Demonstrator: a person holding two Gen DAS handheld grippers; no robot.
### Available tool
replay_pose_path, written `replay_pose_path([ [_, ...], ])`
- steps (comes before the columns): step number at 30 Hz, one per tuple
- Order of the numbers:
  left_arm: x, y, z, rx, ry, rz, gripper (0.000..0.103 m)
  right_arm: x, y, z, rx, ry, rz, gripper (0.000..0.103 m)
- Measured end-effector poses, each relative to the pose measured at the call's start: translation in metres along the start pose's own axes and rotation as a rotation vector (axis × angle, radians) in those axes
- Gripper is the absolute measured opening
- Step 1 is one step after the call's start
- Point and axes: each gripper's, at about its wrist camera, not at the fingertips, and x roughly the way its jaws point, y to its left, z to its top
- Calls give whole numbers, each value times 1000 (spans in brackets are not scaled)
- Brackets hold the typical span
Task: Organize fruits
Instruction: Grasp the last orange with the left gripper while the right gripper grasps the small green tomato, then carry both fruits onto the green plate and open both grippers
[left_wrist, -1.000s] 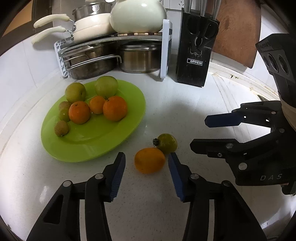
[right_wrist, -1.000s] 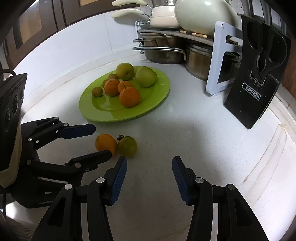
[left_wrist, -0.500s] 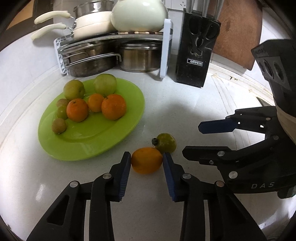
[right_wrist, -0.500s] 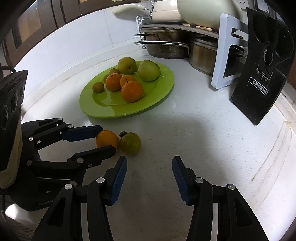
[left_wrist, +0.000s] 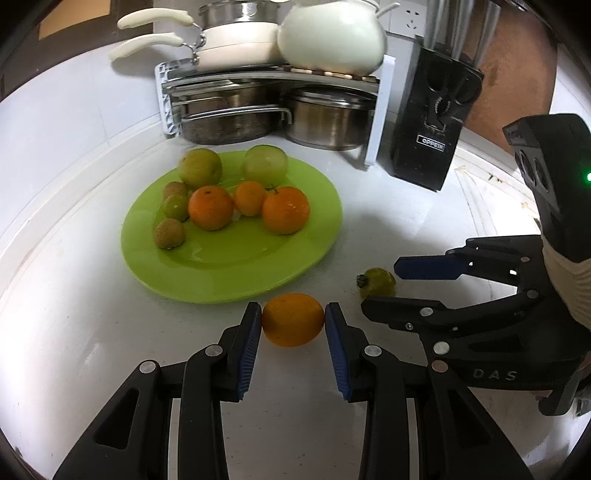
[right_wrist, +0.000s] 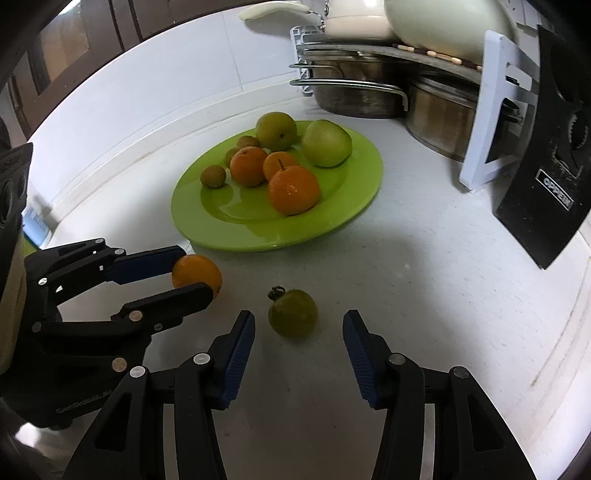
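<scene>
My left gripper (left_wrist: 293, 317) is shut on an orange (left_wrist: 293, 319), held just above the white counter at the near rim of a green plate (left_wrist: 236, 273); it also shows in the right wrist view (right_wrist: 192, 273). The plate holds several oranges and green fruits. A small green fruit (right_wrist: 293, 313) with a dark stem lies on the counter, and my right gripper (right_wrist: 298, 325) is open, with one finger on each side of it and not touching. The right gripper (left_wrist: 380, 288) shows at the right in the left wrist view, next to that green fruit (left_wrist: 376, 282).
A rack with steel pots (left_wrist: 325, 118), cream pans and a white kettle (left_wrist: 332, 37) stands behind the plate. A black knife block (left_wrist: 436, 122) stands to the right of it. A white wall borders the counter on the left.
My left gripper closed on the orange and carried it away from the green fruit toward the plate. My right gripper moved forward, so its open fingers now flank the green fruit.
</scene>
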Motion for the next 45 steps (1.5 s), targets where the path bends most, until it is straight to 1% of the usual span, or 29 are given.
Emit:
replay_pose_path([
  [5, 0, 5, -1, -16, 2, 11, 35, 7, 1, 2, -3, 14, -1, 41],
  [10, -3, 7, -2, -30, 0, 14, 35, 8, 4, 3, -14, 17, -4, 30],
  [23, -12, 8, -2, -37, -26, 14, 35, -3, 10, 4, -13, -6, -3, 30],
  [31, -26, 6, 2, -26, -61, 17, 35, -23, 11, 8, -7, -54, -4, 30],
  [40, -37, 10, 15, -9, -113, 47, 35, -37, 16, 20, -8, -110, -7, 30],
  [45, -36, 14, 27, 0, -139, 69, 35, -34, 14, 35, -14, -137, -17, 30],
])
